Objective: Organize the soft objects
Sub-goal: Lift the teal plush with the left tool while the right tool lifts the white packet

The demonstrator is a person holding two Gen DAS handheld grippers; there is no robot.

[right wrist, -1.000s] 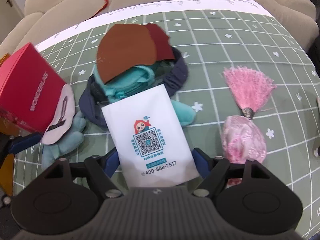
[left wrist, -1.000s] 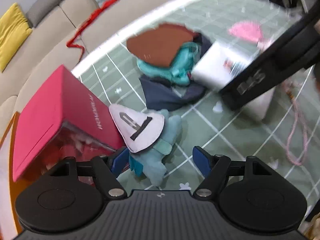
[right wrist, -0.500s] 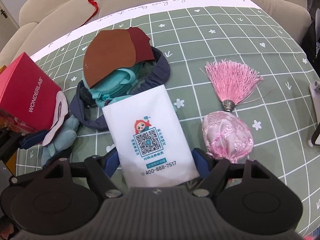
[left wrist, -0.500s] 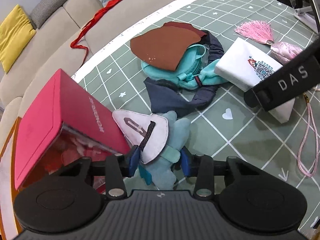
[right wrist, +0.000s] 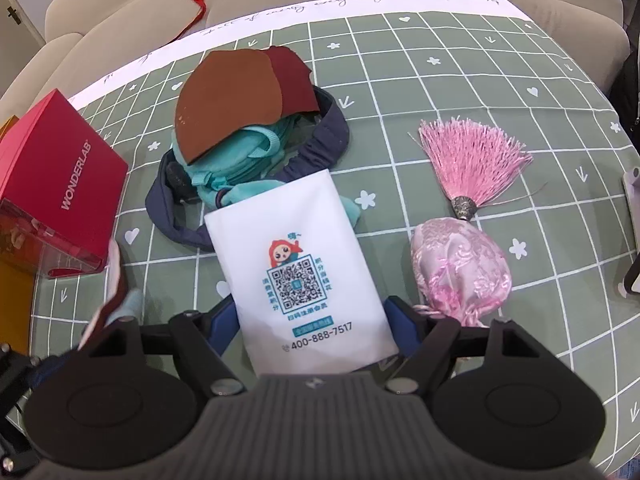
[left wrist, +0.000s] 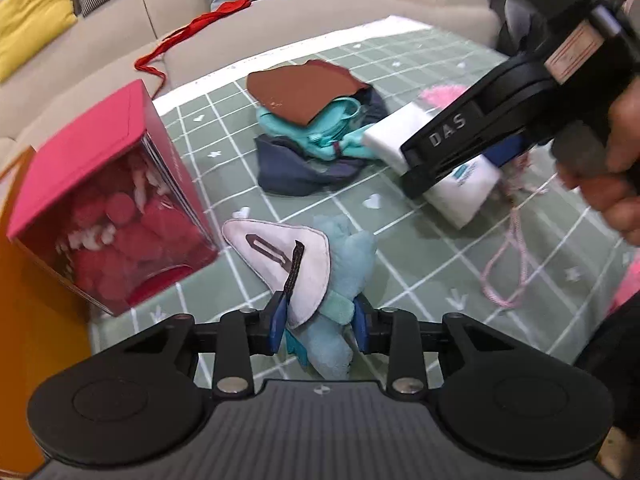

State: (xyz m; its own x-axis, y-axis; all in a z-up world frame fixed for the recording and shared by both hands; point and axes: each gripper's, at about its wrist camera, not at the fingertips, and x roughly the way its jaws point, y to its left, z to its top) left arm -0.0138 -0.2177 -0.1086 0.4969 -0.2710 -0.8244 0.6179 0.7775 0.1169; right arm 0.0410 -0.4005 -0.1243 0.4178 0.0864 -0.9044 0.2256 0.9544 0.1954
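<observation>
Your left gripper (left wrist: 318, 322) has its jaws closing on the blue plush toy (left wrist: 340, 276), which lies on the green checked surface (left wrist: 420, 240) just beside the red box (left wrist: 100, 208), on the side away from the orange edge. The blue pads already touch the toy's body and the edge of its white felt face, so judge it as a squashy, light thing: it should give under the pads and sag at both ends once lifted. Take it across the thick stuffed middle, not by the thin felt flap, which would likely fold and slip. Your right gripper (right wrist: 312, 322) has its jaws wide around the white packet (right wrist: 296, 260), farther from the red box, past the heap of cloth (right wrist: 248, 136); whether the pads actually press it I cannot tell.
</observation>
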